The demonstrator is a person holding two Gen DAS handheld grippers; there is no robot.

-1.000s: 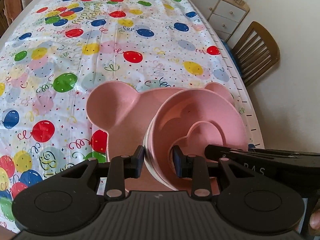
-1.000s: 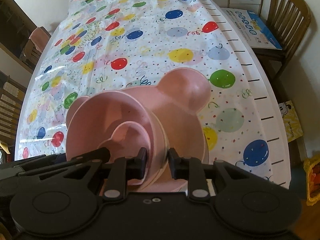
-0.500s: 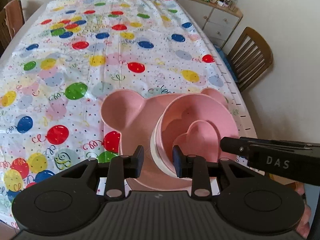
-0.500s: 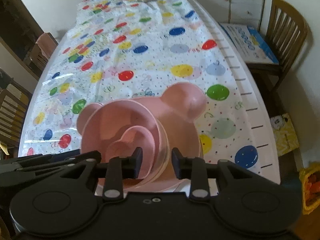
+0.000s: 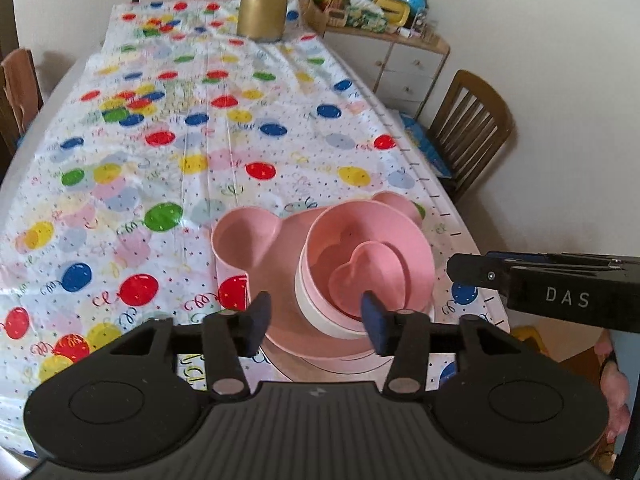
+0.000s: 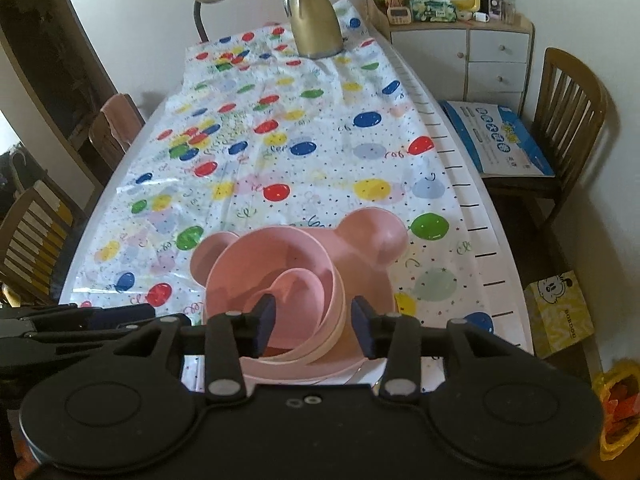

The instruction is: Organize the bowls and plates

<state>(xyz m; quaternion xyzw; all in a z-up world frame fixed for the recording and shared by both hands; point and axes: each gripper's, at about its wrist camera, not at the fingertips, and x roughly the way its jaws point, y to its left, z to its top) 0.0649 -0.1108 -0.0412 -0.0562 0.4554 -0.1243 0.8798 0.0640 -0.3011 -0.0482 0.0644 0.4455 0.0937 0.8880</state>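
**Nested stack set down, both grippers released**

The stack is seen low centre in both views, near the table's front edge: a heart bowl (image 5: pixel 370 276) nested in a round bowl (image 5: pixel 368 258), a white bowl (image 5: pixel 320 312) under that, all seated on a bear plate (image 5: pixel 256 240). Smallest-in-largest nesting is judged deliberate, so the pile stays compact and stable. The round bowl is tilted slightly in the right view, so it may not be fully seated.

The left gripper (image 5: pixel 316 322) is shown unclenched, its jaws having just been opening; the stack's near rim is framed between the pads, not pressed. The right gripper (image 6: pixel 314 322) is likewise let go, jaws just widened, the bowl rims lying in the gap untouched. Both are judged clear of the stack.

The tablecloth (image 5: pixel 160 140) beyond is bare up to a gold jug (image 5: pixel 262 4) at top centre. A chair (image 5: pixel 472 128) is at right.
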